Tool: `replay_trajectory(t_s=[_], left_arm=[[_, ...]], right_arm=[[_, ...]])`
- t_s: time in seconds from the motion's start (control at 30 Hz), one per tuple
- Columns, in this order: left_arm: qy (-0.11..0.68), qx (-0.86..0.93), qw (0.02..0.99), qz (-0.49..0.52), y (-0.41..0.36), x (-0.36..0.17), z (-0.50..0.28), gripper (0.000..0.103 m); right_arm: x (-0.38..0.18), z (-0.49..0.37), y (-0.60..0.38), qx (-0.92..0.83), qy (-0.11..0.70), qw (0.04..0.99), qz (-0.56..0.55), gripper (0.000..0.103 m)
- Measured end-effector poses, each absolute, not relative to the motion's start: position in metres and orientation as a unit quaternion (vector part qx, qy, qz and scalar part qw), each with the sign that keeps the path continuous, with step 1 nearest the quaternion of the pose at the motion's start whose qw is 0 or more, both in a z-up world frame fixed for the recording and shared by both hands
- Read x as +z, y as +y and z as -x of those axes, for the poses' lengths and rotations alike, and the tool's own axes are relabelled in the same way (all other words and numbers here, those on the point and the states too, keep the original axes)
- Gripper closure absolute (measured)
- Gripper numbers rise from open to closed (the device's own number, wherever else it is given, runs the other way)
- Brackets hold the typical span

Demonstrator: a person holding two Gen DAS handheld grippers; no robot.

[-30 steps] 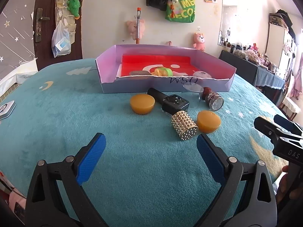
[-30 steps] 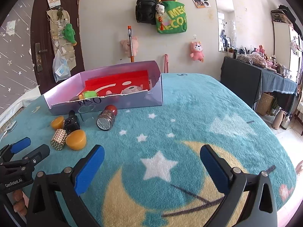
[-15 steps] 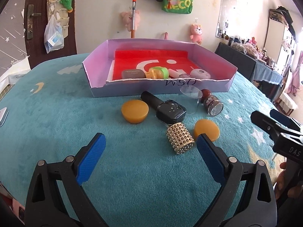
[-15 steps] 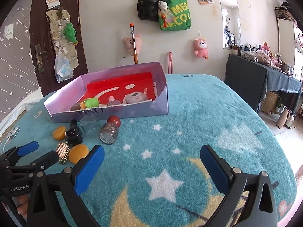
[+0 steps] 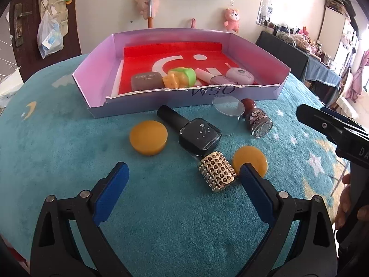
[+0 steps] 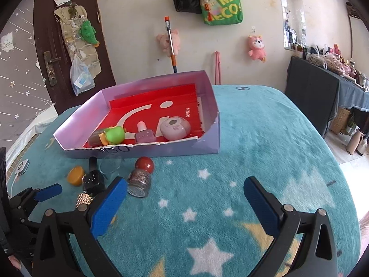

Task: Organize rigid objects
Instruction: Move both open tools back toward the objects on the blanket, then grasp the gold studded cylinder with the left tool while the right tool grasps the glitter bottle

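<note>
Bare teal blanket (image 5: 69,161) lies open between the left gripper (image 5: 182,184) and the yellow disc (image 5: 148,137), but the studded gold cylinder (image 5: 218,175) and a second yellow disc (image 5: 250,162) crowd its right-hand finger, with the black bottle (image 5: 196,133) just behind them. The low front wall of the purple box (image 5: 161,103) bars the way beyond. Ahead of the right gripper (image 6: 184,198) the blanket is clear; only the glitter bottle (image 6: 140,180) sits by its left-hand finger.

The right gripper (image 6: 184,198) gapes wide above the teal rug (image 6: 253,161); the lilac box (image 6: 214,120) sits far left.
</note>
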State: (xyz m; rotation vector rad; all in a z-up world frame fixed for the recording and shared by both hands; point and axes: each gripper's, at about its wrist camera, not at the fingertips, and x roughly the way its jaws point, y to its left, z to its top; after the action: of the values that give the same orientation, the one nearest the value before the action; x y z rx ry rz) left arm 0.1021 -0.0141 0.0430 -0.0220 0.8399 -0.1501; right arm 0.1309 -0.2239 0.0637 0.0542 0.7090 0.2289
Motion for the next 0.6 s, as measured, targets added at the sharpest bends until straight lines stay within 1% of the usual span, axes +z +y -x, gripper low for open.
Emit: replay_trajectory(t_s=[0.3, 0.37, 0.53, 0.6], left_arm=[[0.409, -0.057, 0.911, -0.004, 0.014, 0.056, -0.095, 0.005], [0.401, -0.064, 0.914, -0.004, 0.012, 0.059, -0.094, 0.005], [0.411, -0.079, 0.908, -0.025, 0.0, 0.05, -0.103, 0.005], [0.415, -0.084, 0.905, -0.032, -0.004, 0.046, -0.106, 0.005]], right_arm=[[0.063, -0.14, -0.203, 0.135, 0.352, 0.926, 0.011, 0.0], [0.06, -0.144, -0.197, 0.145, 0.359, 0.922, 0.022, 0.0], [0.053, -0.154, -0.187, 0.169, 0.379, 0.909, 0.04, 0.0], [0.049, -0.159, -0.183, 0.165, 0.391, 0.904, 0.052, 0.002]])
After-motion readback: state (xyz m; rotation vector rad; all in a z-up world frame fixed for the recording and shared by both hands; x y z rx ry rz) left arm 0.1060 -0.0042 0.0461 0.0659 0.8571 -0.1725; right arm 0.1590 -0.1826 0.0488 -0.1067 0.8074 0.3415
